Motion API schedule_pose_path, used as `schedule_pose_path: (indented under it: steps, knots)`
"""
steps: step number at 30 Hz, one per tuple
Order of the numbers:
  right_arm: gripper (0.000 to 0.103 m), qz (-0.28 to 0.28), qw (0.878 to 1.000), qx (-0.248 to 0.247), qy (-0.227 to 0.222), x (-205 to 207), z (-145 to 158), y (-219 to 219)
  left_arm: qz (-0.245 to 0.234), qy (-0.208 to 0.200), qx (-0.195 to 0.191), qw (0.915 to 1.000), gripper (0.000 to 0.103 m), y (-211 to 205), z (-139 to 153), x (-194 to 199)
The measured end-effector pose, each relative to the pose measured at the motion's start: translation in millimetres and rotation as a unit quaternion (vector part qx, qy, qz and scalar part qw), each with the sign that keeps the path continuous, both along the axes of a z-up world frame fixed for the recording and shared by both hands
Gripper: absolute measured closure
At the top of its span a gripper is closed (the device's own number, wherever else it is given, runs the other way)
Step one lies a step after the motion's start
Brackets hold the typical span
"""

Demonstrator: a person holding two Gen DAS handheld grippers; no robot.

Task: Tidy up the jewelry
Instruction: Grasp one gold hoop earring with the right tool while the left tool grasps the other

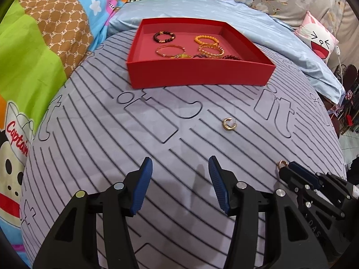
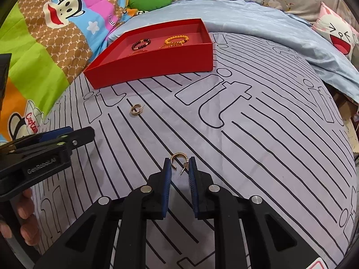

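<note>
A red box (image 1: pixel 197 74) (image 2: pixel 157 67) stands on the striped lilac bedspread and holds several bead bracelets (image 1: pixel 165 37) and gold bangles (image 1: pixel 211 50). One gold hoop earring (image 2: pixel 178 161) (image 1: pixel 281 163) lies between the blue pads of my right gripper (image 2: pixel 180 164) (image 1: pixel 283 170), whose narrow jaws touch it on both sides. A second gold earring (image 1: pixel 228 124) (image 2: pixel 136 109) lies loose on the spread between the box and my grippers. My left gripper (image 1: pixel 180 168) (image 2: pixel 89 134) hovers over bare cloth, open, with nothing between its fingers.
A colourful cartoon quilt (image 1: pixel 44 44) rises along the left side. A light blue sheet (image 1: pixel 258 22) and a pink cartoon pillow (image 1: pixel 318 38) lie behind the box. The bed edge drops off at the right (image 1: pixel 341 134). A person's fingers (image 2: pixel 27 215) grip the left handle.
</note>
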State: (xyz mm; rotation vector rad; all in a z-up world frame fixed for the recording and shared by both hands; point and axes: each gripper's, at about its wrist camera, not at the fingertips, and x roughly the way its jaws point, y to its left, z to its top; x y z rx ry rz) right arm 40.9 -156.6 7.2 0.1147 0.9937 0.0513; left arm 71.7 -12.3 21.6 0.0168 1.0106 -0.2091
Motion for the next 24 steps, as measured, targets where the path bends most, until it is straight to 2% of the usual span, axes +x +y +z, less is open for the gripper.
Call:
schedule_pose_path:
  steps: [5, 13, 19, 24]
  knots:
    - [0.088, -0.006, 1.000, 0.008, -0.002, -2.1, 6.9, -4.6, -0.013, -0.004, -0.002, 0.9999, 0.053, -17.9, -0.9, 7.2]
    - [0.088, -0.022, 0.999, 0.029, 0.000, 2.4, 8.3, -19.4, -0.032, 0.001, -0.025, 0.9992, 0.054, -43.0, -10.6, 26.3]
    - [0.088, -0.031, 0.999, 0.037, 0.001, 9.5, 7.3, -27.7, -0.040, -0.002, -0.021, 0.9990, 0.055, -55.5, -15.8, 38.9]
    - [0.088, -0.036, 0.998, 0.042, 0.003, 14.4, 5.3, -31.6, -0.047, -0.015, -0.009, 0.9987, 0.063, -61.6, -16.3, 41.6]
